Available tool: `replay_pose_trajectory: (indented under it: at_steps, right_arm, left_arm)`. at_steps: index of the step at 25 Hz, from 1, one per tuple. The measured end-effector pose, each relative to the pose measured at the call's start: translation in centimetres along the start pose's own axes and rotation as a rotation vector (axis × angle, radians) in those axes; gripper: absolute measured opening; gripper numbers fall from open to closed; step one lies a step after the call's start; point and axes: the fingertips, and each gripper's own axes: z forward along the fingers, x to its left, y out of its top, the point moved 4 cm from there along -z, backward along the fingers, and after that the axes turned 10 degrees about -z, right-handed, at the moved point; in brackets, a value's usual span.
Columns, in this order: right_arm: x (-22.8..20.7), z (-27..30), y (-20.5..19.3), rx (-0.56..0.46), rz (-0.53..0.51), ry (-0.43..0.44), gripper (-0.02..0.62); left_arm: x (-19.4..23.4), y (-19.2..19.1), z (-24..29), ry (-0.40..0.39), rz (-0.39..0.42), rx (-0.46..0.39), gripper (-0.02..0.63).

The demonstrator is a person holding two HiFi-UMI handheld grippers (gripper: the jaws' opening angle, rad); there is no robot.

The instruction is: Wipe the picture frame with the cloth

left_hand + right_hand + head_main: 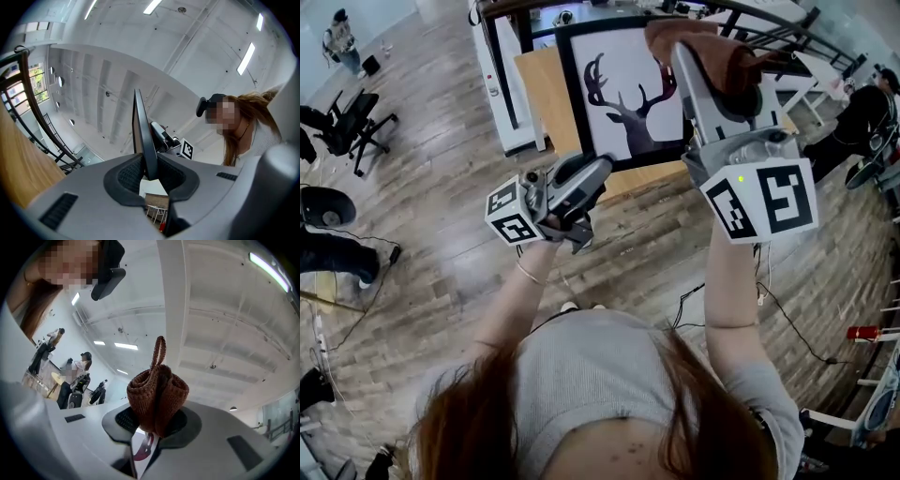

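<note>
The picture frame [623, 94], black-edged with a dark deer silhouette on white, is held up in front of me. My left gripper [598, 169] is shut on its lower left edge; in the left gripper view the frame [143, 140] stands edge-on between the pads of that gripper [150, 176]. My right gripper [689, 56] is at the frame's upper right, shut on a bunched brown knitted cloth [722, 52]. In the right gripper view the cloth [157, 397] bulges out of the gripper [154, 425], its loop standing up, and a strip of the picture [140, 446] shows below.
A wooden tabletop [546, 89] lies behind the frame, with white desk legs [502, 84] beside it. A black office chair [347, 122] stands at the left on the wood floor. Cables [787, 319] trail at the right. People stand at the far right [862, 112].
</note>
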Motion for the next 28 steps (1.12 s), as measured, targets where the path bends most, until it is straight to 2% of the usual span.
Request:
replay_pose_trajectory:
  at_steps: [5, 28]
  right_arm:
    - [0.6, -0.9, -0.2, 0.026, 0.06, 0.024, 0.097]
    - [2.5, -5.0, -3.5, 0.112, 0.194, 0.057, 0.097]
  left_arm:
    - [-0.4, 0.1, 0.1, -0.006, 0.005, 0.0, 0.074]
    - [0.0, 0.0, -0.2, -0.016, -0.015, -0.021, 0.074]
